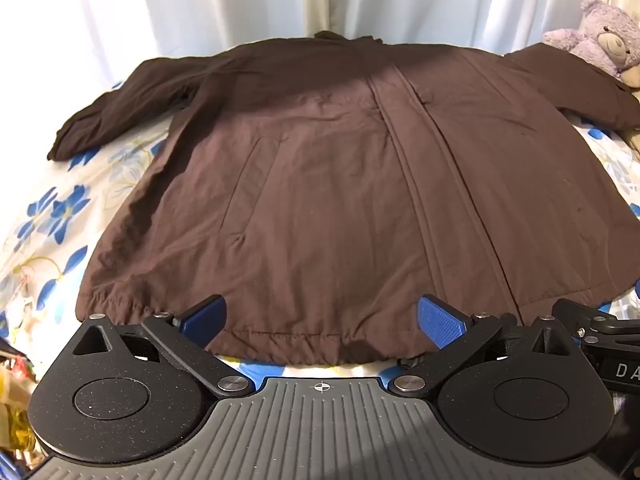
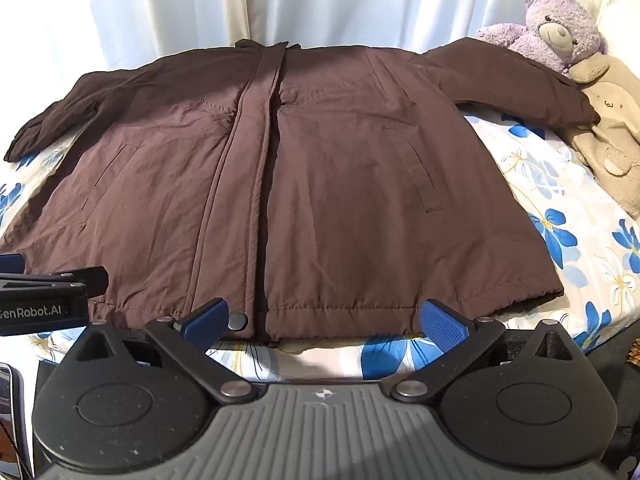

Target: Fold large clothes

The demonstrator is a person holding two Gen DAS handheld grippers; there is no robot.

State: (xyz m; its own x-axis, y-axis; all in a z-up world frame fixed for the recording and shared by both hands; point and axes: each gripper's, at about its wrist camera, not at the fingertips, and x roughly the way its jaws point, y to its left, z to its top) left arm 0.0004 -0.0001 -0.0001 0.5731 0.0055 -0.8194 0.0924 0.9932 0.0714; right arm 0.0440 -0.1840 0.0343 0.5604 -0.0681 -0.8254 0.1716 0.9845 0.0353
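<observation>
Showing a beige plush (image 2: 608, 136): right view only.

A home bedroom: a bed sheet (image 2: 560, 216) printed with blue flowers, a purple teddy (image 2: 556, 32) and a beige plush (image 2: 612, 140) on the sheet's far right, white curtains (image 2: 160, 8) behind it.

Brown jacket (image 2: 320, 184) is laid flat on floral bedsheet (image 2: 560, 216), sleeves spread. Right gripper (image 2: 323, 320) is held wide apart at the hem. Purple teddy bear (image 2: 556, 32) is seen by far right corner.
</observation>
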